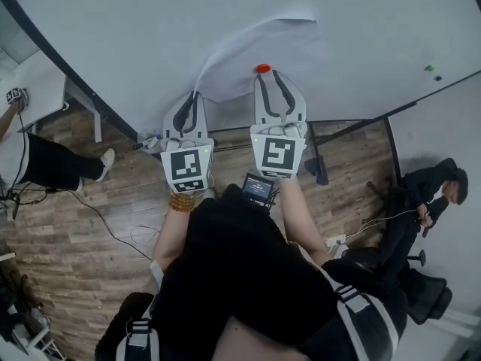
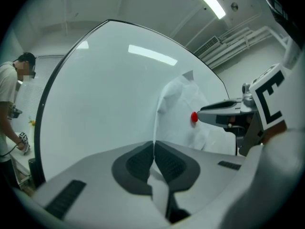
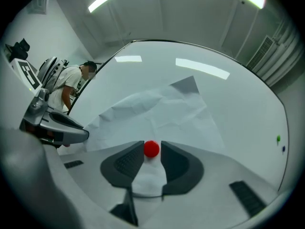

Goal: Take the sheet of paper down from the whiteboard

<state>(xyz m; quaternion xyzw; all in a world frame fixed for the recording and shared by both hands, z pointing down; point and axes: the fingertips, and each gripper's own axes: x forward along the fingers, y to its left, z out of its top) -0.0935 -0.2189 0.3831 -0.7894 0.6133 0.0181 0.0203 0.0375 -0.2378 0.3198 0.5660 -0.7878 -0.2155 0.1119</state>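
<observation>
Sheet of paper (image 3: 162, 109) up on the whiteboard (image 3: 238, 104), pinned near its lower edge by one red magnet (image 3: 151, 148); crumpled, bowed off the board along its left side, an upper corner folded over; left gripper (image 2: 153, 147) clenched on that left edge, pads pinching the paper between them, pointing level at the board; right gripper (image 3: 152, 145) just to the right of it, jaws apart with the magnet standing between them, close against the left pad with a gap on the right, so bracketed and not gripped as far as can be seen; no second magnet visible on the sheet

Judged as the freeing step: paper secured on one side, the one visible fastener lined up but not yet taken; next, most likely: close the right jaws on the magnet and pull it off toward the near side; calls for squaring the pads on the small round cap so as not to let it squirt out, and for catching no paper along with it; meanwhile hold the left pinch firm, since the sheet should drop free once the magnet lifts; then draw the paper away from the board, gently, to avoid tearing at the pinched edge
</observation>
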